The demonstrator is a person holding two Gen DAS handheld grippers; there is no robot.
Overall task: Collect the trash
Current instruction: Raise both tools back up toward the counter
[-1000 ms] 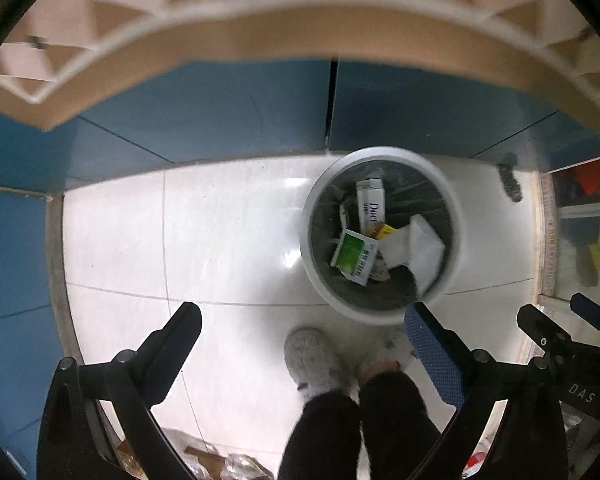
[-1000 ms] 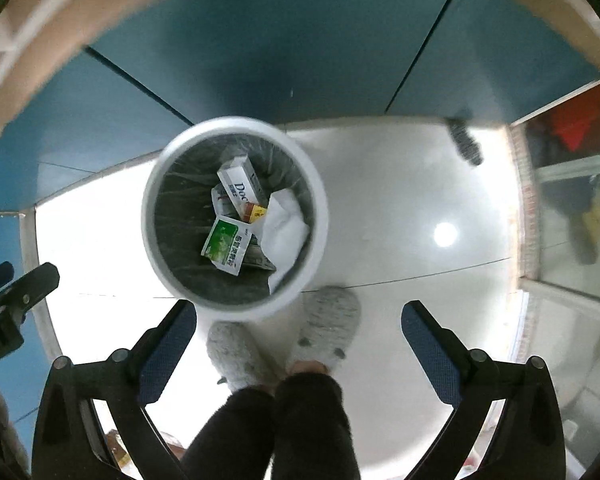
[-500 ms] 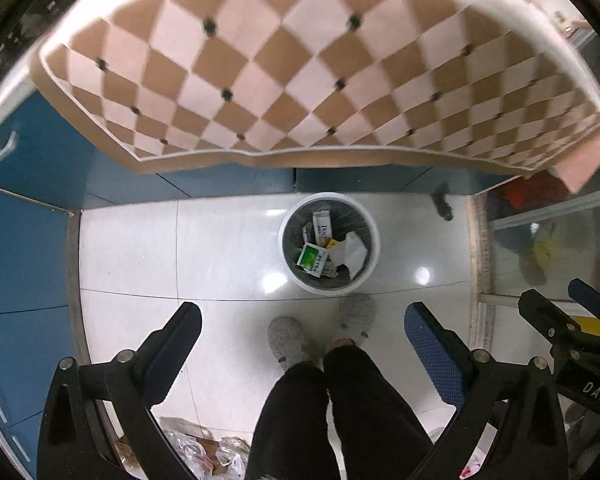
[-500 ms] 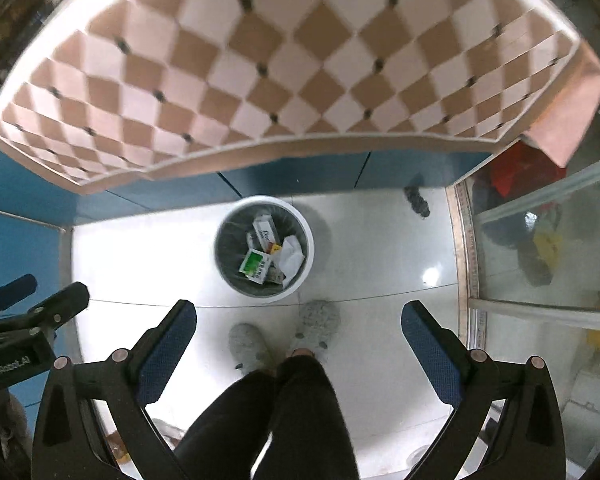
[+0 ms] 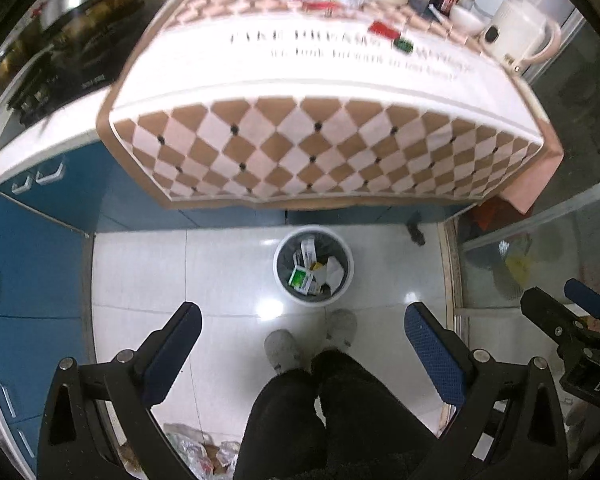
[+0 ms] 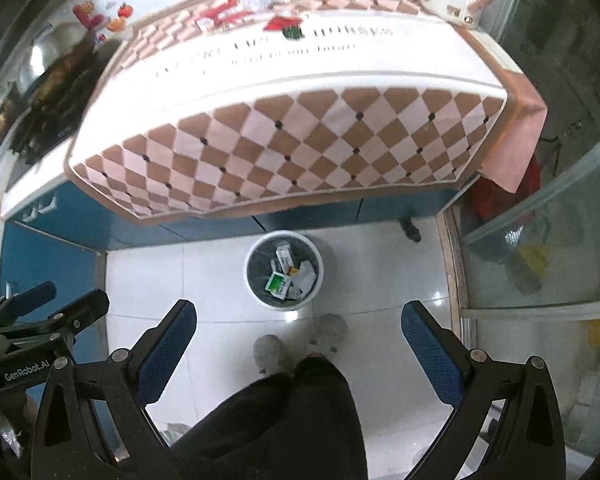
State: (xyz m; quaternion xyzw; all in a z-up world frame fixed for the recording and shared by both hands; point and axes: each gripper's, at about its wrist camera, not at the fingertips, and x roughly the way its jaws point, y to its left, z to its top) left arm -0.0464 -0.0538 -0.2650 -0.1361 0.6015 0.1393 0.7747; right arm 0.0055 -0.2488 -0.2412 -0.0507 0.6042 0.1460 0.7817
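A table (image 5: 328,76) under a checked cloth (image 5: 324,152) fills the upper half of both views; its printed lettering is too blurred to read. Below it, at frame centre on the white floor (image 5: 140,272), stands the bin (image 5: 281,280), holding cartons, a green box (image 5: 300,278) and white paper (image 5: 334,270). Both grippers hang high above it, well apart from it. The left gripper (image 5: 302,354) is spread wide and holds nothing; the right gripper (image 6: 298,350) likewise gapes empty. The bin shows between and above each pair of fingers. Red wrappers (image 6: 282,23) lie on the table's far side, near a kettle (image 5: 516,36). "GenRobot.AI" is printed on the left gripper's body at the right view's lower left; "DAS" shows at the left view's right edge.
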